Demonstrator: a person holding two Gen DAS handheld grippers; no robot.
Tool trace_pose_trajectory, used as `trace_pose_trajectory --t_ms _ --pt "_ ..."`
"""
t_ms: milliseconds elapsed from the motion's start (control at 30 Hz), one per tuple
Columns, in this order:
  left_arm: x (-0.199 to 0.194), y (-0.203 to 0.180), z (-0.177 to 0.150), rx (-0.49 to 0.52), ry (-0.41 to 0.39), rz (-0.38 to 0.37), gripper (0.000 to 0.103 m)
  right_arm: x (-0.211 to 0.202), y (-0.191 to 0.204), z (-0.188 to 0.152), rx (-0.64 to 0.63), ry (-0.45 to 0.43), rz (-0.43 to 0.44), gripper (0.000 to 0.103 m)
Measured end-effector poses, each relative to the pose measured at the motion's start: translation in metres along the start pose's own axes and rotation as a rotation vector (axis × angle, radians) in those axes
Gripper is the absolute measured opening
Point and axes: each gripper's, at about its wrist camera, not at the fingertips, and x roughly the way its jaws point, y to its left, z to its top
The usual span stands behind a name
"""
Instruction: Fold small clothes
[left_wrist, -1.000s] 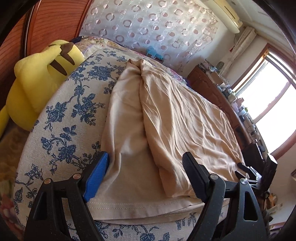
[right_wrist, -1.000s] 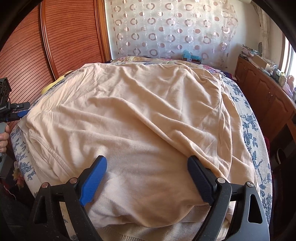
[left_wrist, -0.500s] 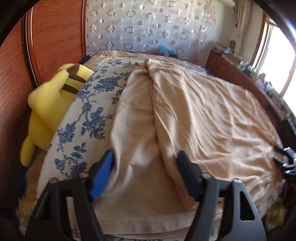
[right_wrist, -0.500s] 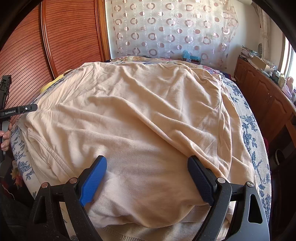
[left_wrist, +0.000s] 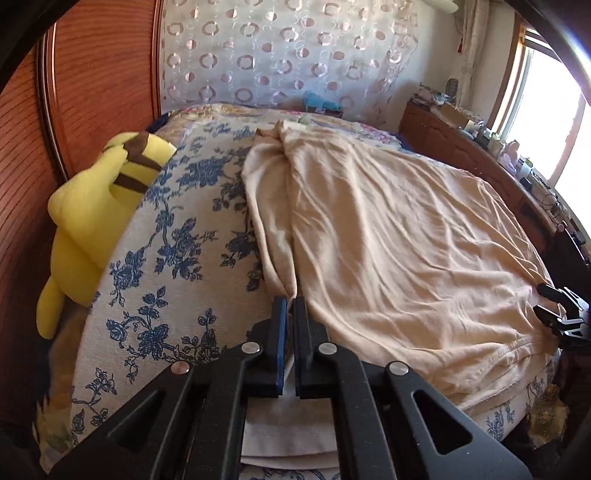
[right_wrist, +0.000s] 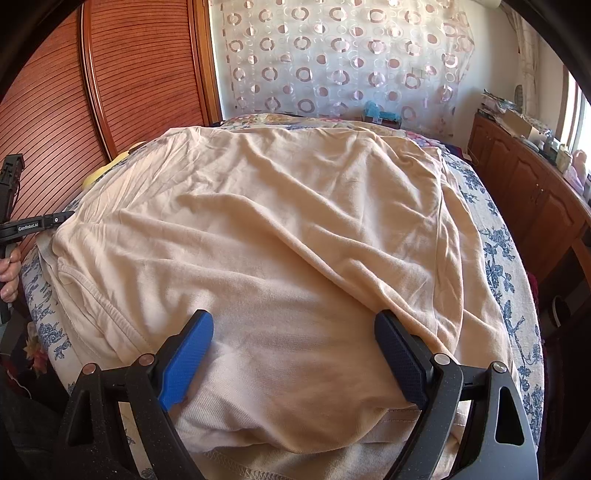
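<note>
I am pinching the left gripper (left_wrist: 290, 301) tight on a gathered ridge of the beige shirt (left_wrist: 399, 236), its jaws drawn almost together with a thin fold of cloth caught between them at the near left edge of the garment. From that grip the fold is running away toward the far end of the bed, and the rest of the shirt is spreading out to the right across the blue floral bedspread (left_wrist: 177, 236). I am holding the right gripper (right_wrist: 293, 336) wide apart, its blue and black fingers (right_wrist: 188, 354) resting on the near part of the shirt (right_wrist: 280, 229) with loose cloth bulging between them; nothing is clamped there. In the right wrist view the left gripper (right_wrist: 62, 218) is showing at the far left edge of the garment. A yellow plush toy (left_wrist: 92, 221) is lying left of the bedspread, against the wooden wardrobe (left_wrist: 92, 74).
</note>
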Motion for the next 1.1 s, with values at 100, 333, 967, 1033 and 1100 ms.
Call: trace_pose_trajectory --t_ms 100,333,967,1033,1100 --pt "-0.012 -0.012 0.003 0.014 -0.027 -0.032 0.004 0.000 0.000 0.000 0.000 0.000 -0.001 0.090" --pt "-0.016 -0.022 0.013 0.022 -0.028 -0.016 0.005 0.000 0.000 0.000 -0.001 0.000 0.000 0.090" --pt "0.021 0.001 0.018 -0.056 0.088 -0.071 0.055 0.001 0.002 0.000 -0.013 0.002 -0.007 0.090" --pt "0.025 -0.002 0.022 -0.031 0.082 -0.058 0.055 0.001 0.002 -0.001 -0.012 0.001 -0.007 0.090" --pt "0.028 -0.003 0.025 -0.024 0.083 -0.031 0.043 0.001 0.002 -0.001 -0.012 0.000 -0.007 0.090"
